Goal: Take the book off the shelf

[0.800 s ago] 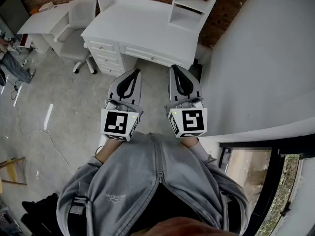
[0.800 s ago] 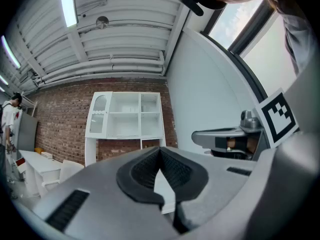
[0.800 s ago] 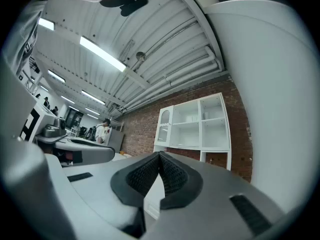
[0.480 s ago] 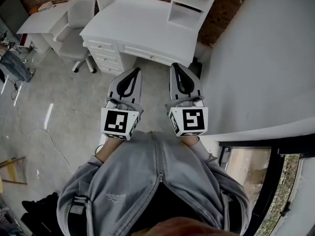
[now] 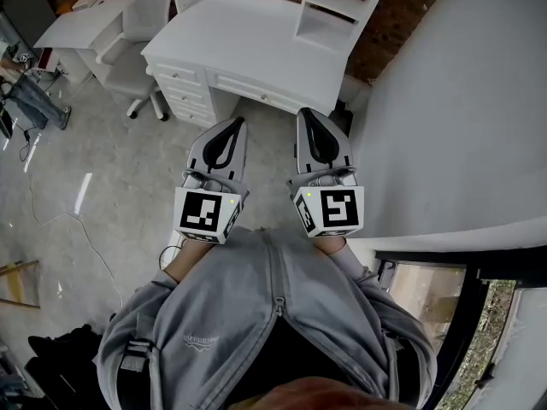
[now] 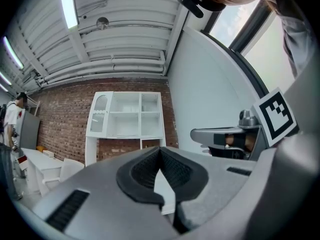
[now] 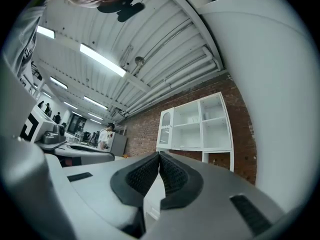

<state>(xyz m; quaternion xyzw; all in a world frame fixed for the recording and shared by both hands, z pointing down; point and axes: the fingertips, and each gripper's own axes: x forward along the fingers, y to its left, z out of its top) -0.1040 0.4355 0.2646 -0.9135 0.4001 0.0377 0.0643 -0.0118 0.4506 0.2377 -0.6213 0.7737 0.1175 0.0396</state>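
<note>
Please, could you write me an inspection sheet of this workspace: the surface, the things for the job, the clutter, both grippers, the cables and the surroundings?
Surface: white desk, top looks bare.
Job's things: white shelf at the back of the desk, against the brick wall; no book can be made out in it.
Clutter: nothing seen on the desk.
Grippers: left gripper and right gripper are both shut and empty, side by side before the person's chest, apart from the desk.
Cables: one thin cable lies loose on the floor, to the person's left.
Surroundings: white chair and second desk at the left; white wall at the right; another person stands far off.
</note>
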